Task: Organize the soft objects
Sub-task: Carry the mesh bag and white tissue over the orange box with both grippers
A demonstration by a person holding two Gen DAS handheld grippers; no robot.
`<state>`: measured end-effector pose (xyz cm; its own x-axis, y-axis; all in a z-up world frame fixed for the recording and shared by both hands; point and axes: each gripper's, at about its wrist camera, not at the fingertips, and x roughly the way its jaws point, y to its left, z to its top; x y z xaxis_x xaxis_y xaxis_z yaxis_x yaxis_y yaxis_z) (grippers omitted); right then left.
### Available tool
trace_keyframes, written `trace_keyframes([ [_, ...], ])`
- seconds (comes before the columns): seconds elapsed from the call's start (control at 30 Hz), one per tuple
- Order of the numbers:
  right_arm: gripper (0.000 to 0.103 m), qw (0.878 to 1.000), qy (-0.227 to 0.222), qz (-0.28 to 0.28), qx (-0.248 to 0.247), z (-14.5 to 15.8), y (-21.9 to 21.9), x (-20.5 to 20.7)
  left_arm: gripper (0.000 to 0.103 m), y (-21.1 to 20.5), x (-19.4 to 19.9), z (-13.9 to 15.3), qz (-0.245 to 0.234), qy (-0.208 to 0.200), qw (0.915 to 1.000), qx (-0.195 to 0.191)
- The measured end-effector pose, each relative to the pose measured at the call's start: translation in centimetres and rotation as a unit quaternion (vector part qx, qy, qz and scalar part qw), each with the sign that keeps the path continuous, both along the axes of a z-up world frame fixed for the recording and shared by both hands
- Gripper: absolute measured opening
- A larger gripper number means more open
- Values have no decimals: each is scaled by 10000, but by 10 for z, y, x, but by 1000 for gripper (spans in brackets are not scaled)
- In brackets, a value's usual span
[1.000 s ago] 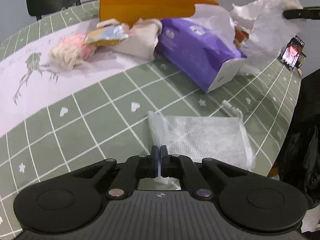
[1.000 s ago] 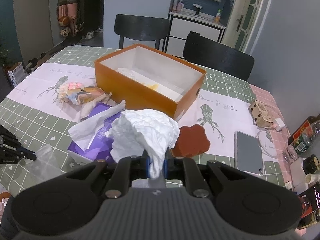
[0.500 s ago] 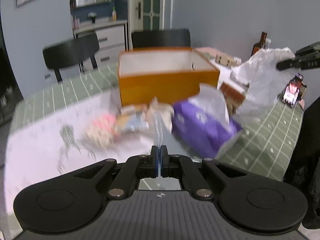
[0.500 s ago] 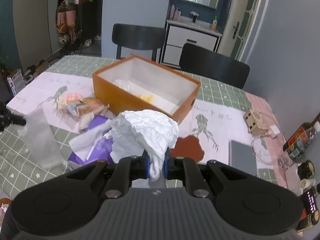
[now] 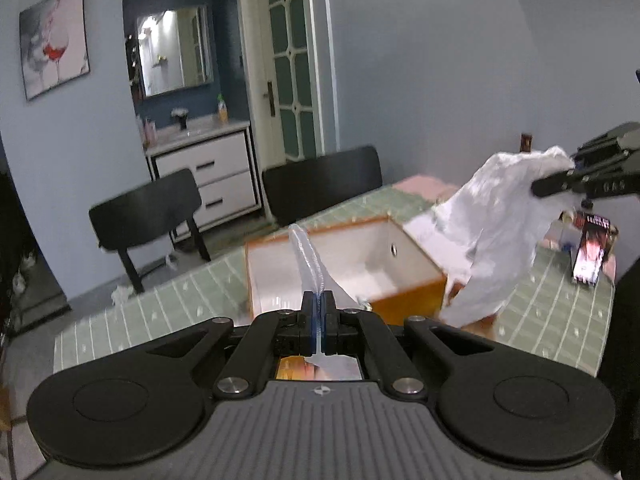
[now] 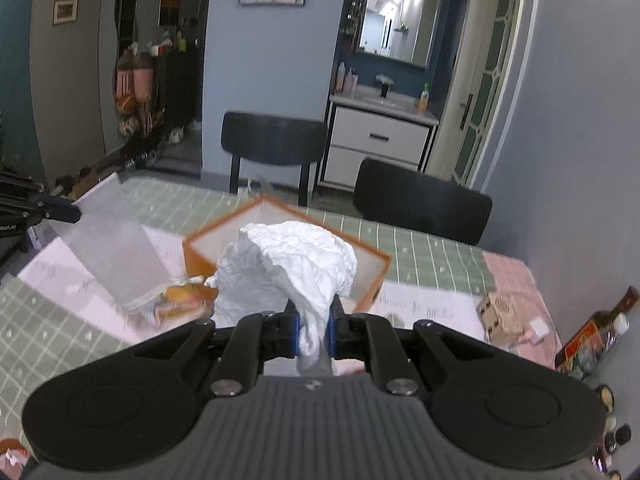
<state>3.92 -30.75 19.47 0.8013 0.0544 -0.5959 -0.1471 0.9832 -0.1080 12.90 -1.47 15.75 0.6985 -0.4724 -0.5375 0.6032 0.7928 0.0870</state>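
Left gripper: clamped tight on a thin clear plastic bag, which hangs above the table, left of the orange box.
Right gripper: narrow, pinching crumpled white paper, lifted in front of the box.
Box: open, on the table.

A: Left gripper status?

B: Jaws fully closed, fingers parallel, pointing forward and slightly down. A thin clear plastic bag is pinched between the pads.

A: Right gripper?

B: Jaws narrowly parted, clamped on crumpled white paper that bulges above and ahead of the fingertips.
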Motion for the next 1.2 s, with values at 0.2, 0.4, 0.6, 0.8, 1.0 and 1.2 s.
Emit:
trace_keyframes([
  [0.2,11,9999,-152,-15,37,17,3,40,1,-38,40,9,11,-131,9997,184],
  [0.4,11,9999,-125,-47,63,14,4,90,1,-65,79,3,31,-11,9998,171],
  [0.6,11,10000,-29,-42,-43,-2,5,135,1,-84,111,-13,60,161,9995,246],
  [0.8,11,9996,172,-33,-223,-33,-1,175,1,-98,143,-41,48,598,9981,125],
  [1.0,11,9976,531,-221,-380,-78,-15,214,1,-119,171,-79,-19,1062,9943,67],
  [1.2,11,9946,834,-257,-556,-120,-27,242,1,-148,188,-108,-123,1225,9914,436],
])
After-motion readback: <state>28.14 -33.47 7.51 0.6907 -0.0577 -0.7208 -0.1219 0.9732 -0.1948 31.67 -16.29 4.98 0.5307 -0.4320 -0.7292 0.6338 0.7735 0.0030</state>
